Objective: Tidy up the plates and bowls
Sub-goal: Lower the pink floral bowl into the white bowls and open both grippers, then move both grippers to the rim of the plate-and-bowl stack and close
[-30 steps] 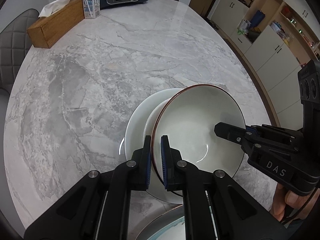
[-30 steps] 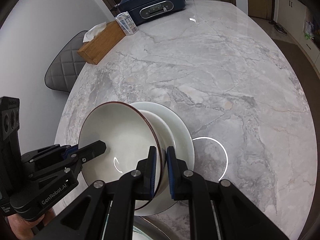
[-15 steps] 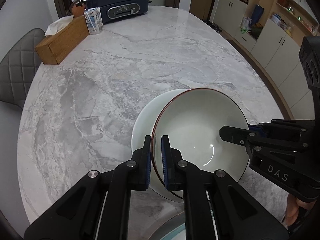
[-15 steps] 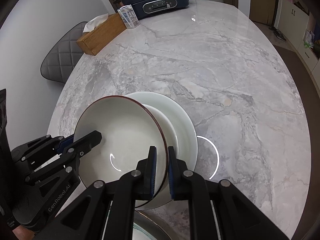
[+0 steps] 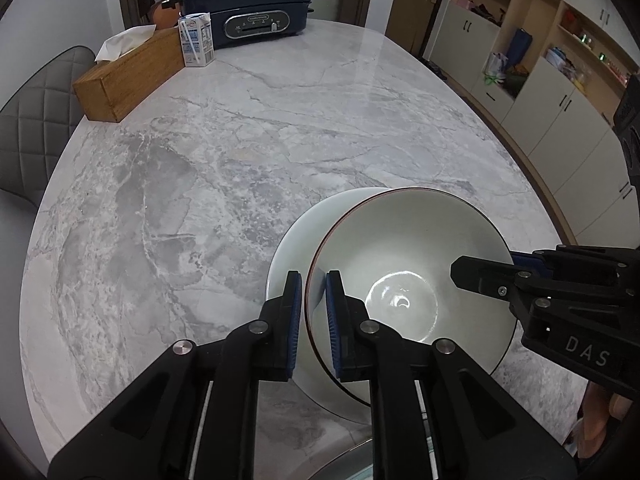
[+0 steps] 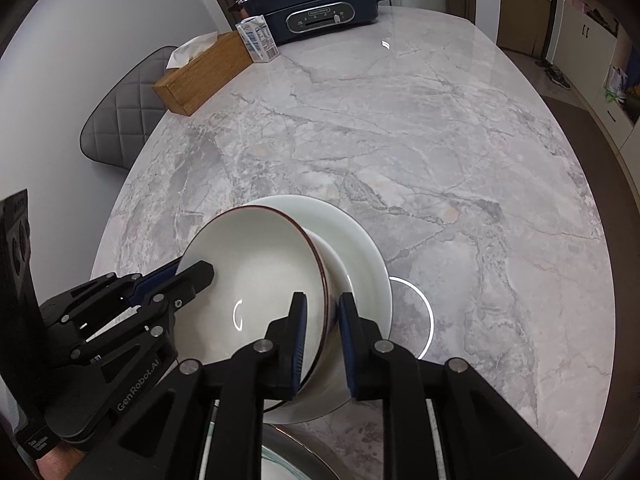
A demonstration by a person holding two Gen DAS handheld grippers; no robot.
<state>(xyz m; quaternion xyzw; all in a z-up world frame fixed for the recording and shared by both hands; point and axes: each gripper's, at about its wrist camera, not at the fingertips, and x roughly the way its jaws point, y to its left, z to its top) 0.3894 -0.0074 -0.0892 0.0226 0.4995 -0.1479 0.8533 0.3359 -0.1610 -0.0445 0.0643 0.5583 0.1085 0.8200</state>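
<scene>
A white bowl with a dark red rim (image 5: 404, 248) (image 6: 260, 264) hangs over a white plate (image 5: 296, 236) (image 6: 356, 240) on the marble table. My left gripper (image 5: 313, 280) is shut on the bowl's left rim; it also shows in the right wrist view (image 6: 192, 270). My right gripper (image 6: 322, 304) is shut on the bowl's right rim; it also shows in the left wrist view (image 5: 480, 266). The bowl tilts a little and sits above the plate. A second plate's rim (image 5: 352, 456) (image 6: 288, 448) shows at the bottom edge, mostly hidden by the grippers.
A wooden tissue box (image 5: 128, 72) (image 6: 204, 72), a small milk carton (image 5: 196, 40) (image 6: 256, 38) and a dark blue electric cooker (image 5: 248, 12) (image 6: 316, 0) stand at the table's far end. A grey chair (image 5: 28, 120) (image 6: 124, 116) is at the left. Cabinets (image 5: 560, 92) line the right.
Both grippers have lifted the bowl a little and drawn it towards me over the plate. Both views have tilted up, showing more of the table's far end.
</scene>
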